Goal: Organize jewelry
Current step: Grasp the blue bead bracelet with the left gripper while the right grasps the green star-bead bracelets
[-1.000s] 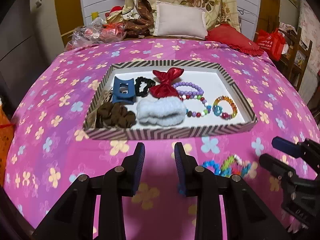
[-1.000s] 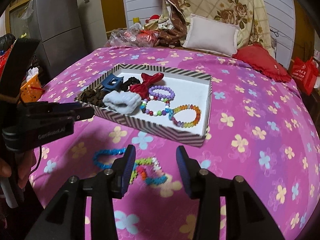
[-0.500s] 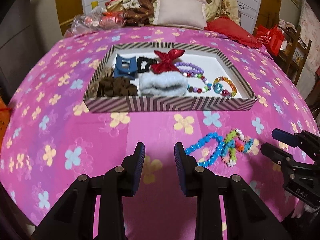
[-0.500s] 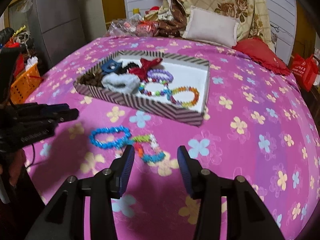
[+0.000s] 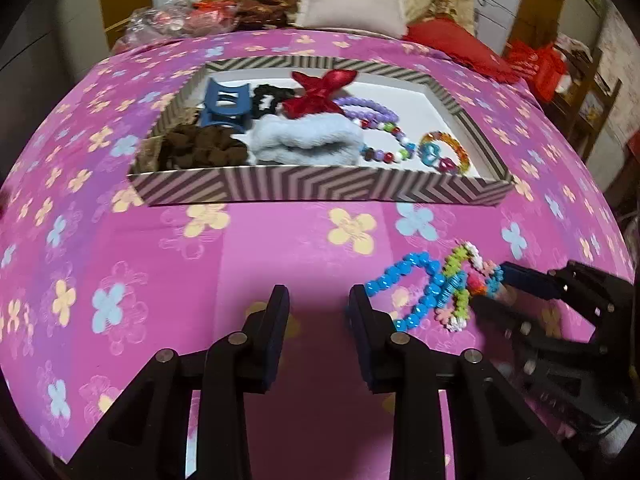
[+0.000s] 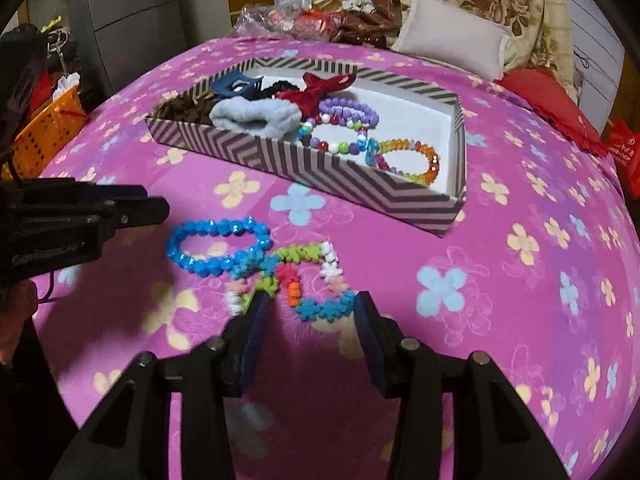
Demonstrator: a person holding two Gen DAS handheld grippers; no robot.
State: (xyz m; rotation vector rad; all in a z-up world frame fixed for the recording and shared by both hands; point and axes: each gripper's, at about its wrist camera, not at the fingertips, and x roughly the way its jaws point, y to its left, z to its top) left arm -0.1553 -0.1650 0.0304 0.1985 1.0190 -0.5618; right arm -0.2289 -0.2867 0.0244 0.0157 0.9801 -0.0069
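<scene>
A blue bead bracelet (image 6: 218,246) and a multicoloured flower-bead bracelet (image 6: 310,280) lie overlapping on the pink bedspread, in front of a striped tray (image 6: 360,184). They also show in the left wrist view: the blue one (image 5: 416,286), the flower one (image 5: 466,280). My right gripper (image 6: 308,308) is open, its fingers straddling the near part of the flower bracelet. My left gripper (image 5: 316,308) is open and empty, just left of the blue bracelet. The tray (image 5: 320,190) holds scrunchies, a blue hair claw, a red bow and several bead bracelets.
The bed is covered by a pink flowered spread (image 5: 160,280). Pillows (image 6: 452,36) and bags of clutter (image 6: 288,20) lie at the head. An orange basket (image 6: 44,128) and a grey cabinet (image 6: 132,8) stand to the left of the bed.
Both grippers have moved down and forward towards the two loose bracelets. The right gripper's fingers now reach around the flower bracelet. Both stay open.
</scene>
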